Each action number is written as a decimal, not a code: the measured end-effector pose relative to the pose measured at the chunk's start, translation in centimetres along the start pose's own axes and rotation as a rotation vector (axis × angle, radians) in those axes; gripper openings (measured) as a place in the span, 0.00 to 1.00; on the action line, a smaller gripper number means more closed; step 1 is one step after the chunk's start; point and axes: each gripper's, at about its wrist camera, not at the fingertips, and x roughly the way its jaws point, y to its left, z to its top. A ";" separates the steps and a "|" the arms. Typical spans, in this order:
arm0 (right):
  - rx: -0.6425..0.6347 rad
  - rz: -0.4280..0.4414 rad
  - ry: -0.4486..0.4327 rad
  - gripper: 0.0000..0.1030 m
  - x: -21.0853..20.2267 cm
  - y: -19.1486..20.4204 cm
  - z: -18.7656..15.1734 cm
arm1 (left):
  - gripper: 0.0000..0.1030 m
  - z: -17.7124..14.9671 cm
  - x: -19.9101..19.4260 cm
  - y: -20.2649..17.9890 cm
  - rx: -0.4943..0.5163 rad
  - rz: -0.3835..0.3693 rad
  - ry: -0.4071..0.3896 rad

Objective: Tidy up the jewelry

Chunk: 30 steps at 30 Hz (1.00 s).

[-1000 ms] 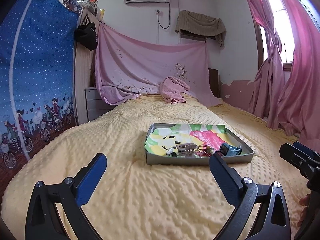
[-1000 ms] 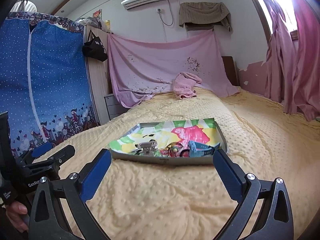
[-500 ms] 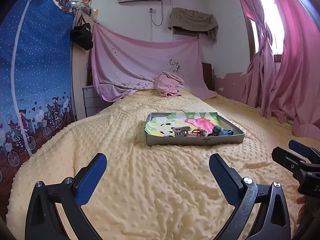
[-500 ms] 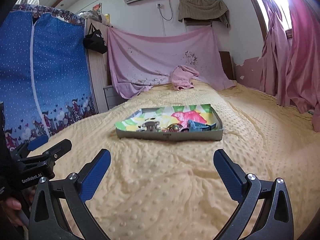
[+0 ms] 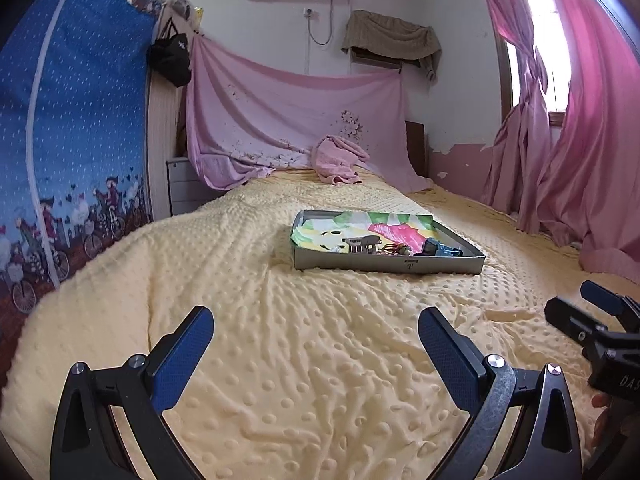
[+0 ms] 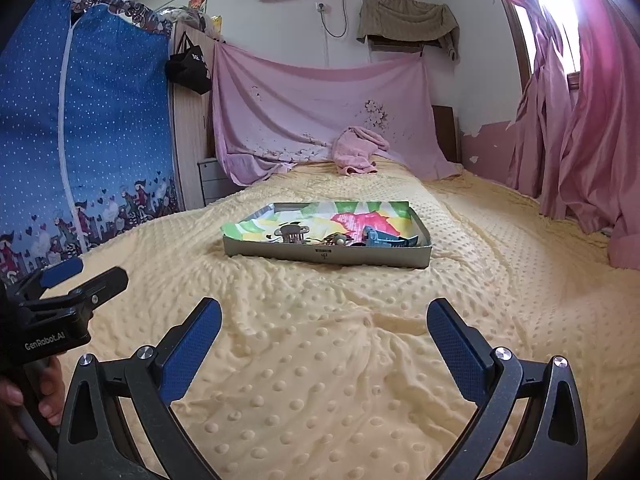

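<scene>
A shallow grey tray [image 5: 384,266] with a colourful lining lies on the yellow bedspread, well ahead of both grippers; it also shows in the right wrist view [image 6: 280,251]. Inside it lie a brown claw hair clip [image 5: 362,243] [image 6: 294,234], a tangle of small red and gold jewelry [image 5: 396,249] [image 6: 334,240] and a blue hair clip [image 5: 440,249] [image 6: 384,239]. My left gripper [image 5: 316,334] is open and empty above the bedspread. My right gripper [image 6: 324,326] is open and empty too, to the right of the left one.
The yellow dotted bedspread [image 5: 320,360] covers the bed. A crumpled pink towel [image 5: 338,160] lies at the head. A blue patterned wardrobe [image 5: 60,120] stands at the left, pink curtains [image 5: 580,140] at the right.
Both grippers have drawn back from the tray, which now looks smaller and farther away. Both stay open and empty.
</scene>
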 end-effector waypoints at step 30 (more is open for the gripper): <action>0.028 0.011 0.038 0.98 1.6 -0.6 -0.9 | 1.00 -1.1 0.3 -0.4 -0.005 0.000 0.013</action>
